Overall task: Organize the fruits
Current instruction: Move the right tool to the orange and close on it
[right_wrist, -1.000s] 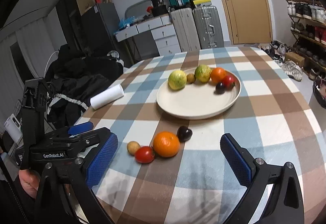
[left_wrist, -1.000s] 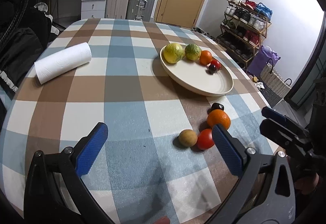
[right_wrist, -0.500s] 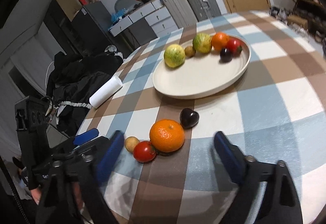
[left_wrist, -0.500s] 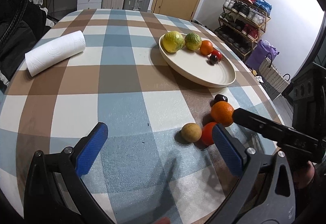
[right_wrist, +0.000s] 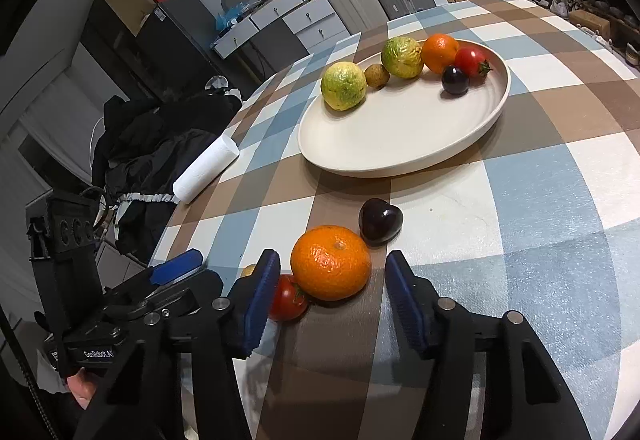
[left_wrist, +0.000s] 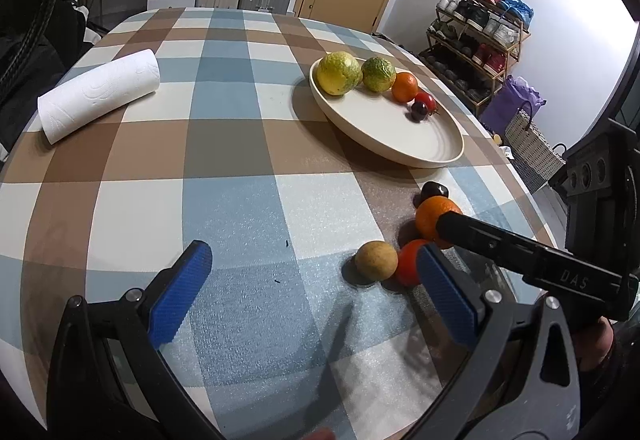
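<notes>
On the checked tablecloth lie an orange (right_wrist: pixel 330 262), a dark plum (right_wrist: pixel 380 220), a red tomato (right_wrist: pixel 288 298) and a small tan fruit (left_wrist: pixel 376 260). My right gripper (right_wrist: pixel 332 292) straddles the orange with its jaws closing. The blue pads stand a little off the orange's sides. In the left wrist view, one black right finger (left_wrist: pixel 500 244) reaches to the orange (left_wrist: pixel 430 216). My left gripper (left_wrist: pixel 314 294) hangs open just short of the tan fruit, with nothing between its pads. A cream plate (right_wrist: pixel 400 132) farther back holds two yellow-green citrus, an orange, a tomato, a dark plum and a small tan fruit.
A white paper towel roll (left_wrist: pixel 100 92) lies at the table's far left. The table's rounded edge runs close behind the loose fruits on the right. Dark clothing (right_wrist: pixel 160 144) is piled beside the table; suitcases, drawers and a shoe rack (left_wrist: pixel 480 28) stand beyond.
My right gripper has dropped toward the orange, rolled a little, and its jaws have narrowed around it. The left gripper has hardly moved. No fruit has shifted.
</notes>
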{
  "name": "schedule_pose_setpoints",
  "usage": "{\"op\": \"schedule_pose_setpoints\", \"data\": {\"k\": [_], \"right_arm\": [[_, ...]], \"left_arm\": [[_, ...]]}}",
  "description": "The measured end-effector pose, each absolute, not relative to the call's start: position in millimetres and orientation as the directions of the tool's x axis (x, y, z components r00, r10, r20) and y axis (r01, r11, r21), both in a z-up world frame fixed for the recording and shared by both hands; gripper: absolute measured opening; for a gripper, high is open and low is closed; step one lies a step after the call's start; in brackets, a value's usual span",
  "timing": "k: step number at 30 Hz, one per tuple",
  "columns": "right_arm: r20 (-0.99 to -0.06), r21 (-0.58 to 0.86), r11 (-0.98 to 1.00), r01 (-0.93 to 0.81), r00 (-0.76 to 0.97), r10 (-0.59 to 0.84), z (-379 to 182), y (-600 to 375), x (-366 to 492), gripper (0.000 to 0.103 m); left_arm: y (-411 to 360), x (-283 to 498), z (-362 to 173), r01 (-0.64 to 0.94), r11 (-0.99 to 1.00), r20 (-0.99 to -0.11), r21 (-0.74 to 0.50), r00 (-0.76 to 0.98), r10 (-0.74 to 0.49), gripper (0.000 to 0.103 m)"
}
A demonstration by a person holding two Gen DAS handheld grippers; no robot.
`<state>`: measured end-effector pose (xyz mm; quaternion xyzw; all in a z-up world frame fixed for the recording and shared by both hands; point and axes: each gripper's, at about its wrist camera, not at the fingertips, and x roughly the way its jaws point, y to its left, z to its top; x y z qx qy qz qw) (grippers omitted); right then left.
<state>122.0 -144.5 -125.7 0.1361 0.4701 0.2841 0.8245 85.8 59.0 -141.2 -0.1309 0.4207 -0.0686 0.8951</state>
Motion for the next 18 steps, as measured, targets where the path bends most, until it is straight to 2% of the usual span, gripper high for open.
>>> {"op": "schedule_pose_setpoints", "data": {"k": [7, 18], "right_arm": [[-0.691, 0.498, 0.796, -0.345, 0.396, 0.604, -126.4, -144.8, 121.8, 0.043], [-0.675, 0.488, 0.793, -0.364, 0.418, 0.607, -120.3, -149.1, 112.9, 0.042]], "left_arm": [[57.7, 87.2, -142.1, 0.014, 0.957, -0.740, -0.289, 0.631, -0.233, 0.102], [52.5, 90.4, -142.5, 0.017, 0.960, -0.751, -0.280, 0.619, -0.230, 0.102]]}}
